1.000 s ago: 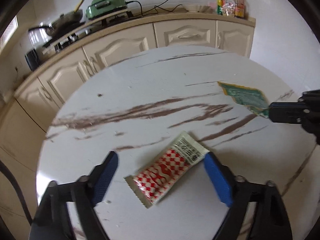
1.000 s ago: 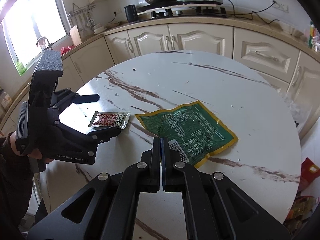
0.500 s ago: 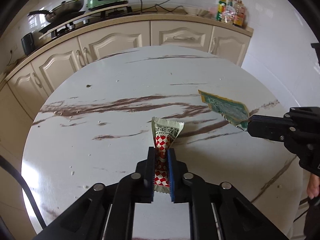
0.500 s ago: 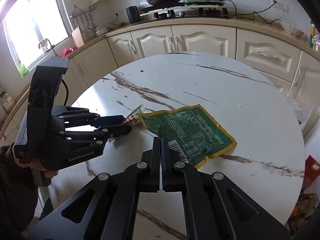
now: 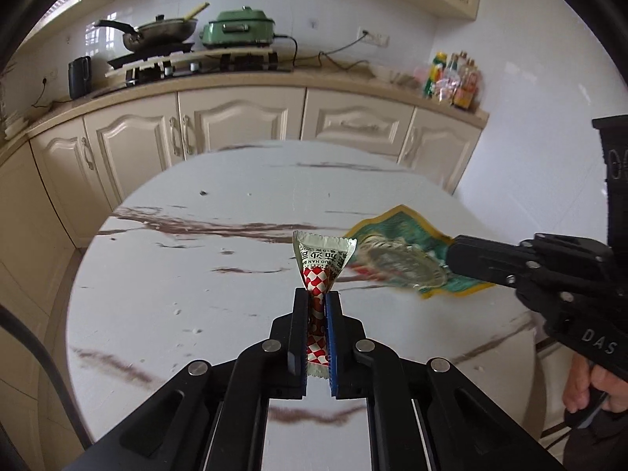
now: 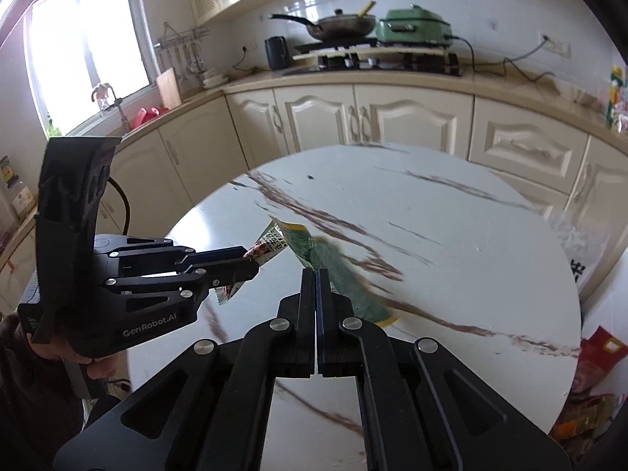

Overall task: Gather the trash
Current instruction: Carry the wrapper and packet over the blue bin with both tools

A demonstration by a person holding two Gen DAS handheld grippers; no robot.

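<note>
A red-and-white checked sachet (image 5: 318, 274) is pinched in my left gripper (image 5: 317, 298), which is shut on it and holds it above the round marble table (image 5: 196, 282). From the right wrist view the same sachet (image 6: 269, 245) sticks out of the left gripper (image 6: 251, 265). A green wrapper with a yellow edge (image 5: 408, 255) hangs off the table, blurred, with my right gripper (image 5: 451, 257) shut on its corner. In the right wrist view the green wrapper (image 6: 337, 271) droops beyond the right gripper (image 6: 317, 274).
Cream cabinets (image 5: 235, 125) and a counter with a pan (image 5: 157, 33) and a green cooker (image 5: 239, 31) run behind the table. Bottles (image 5: 455, 78) stand at the counter's right end. Colourful wrappers (image 6: 588, 384) lie on the floor at the right. A hand (image 5: 588, 384) grips the right handle.
My left gripper closed on the checked sachet and lifted it off the table. The right gripper raised the green wrapper, which now hangs crumpled in the air.
</note>
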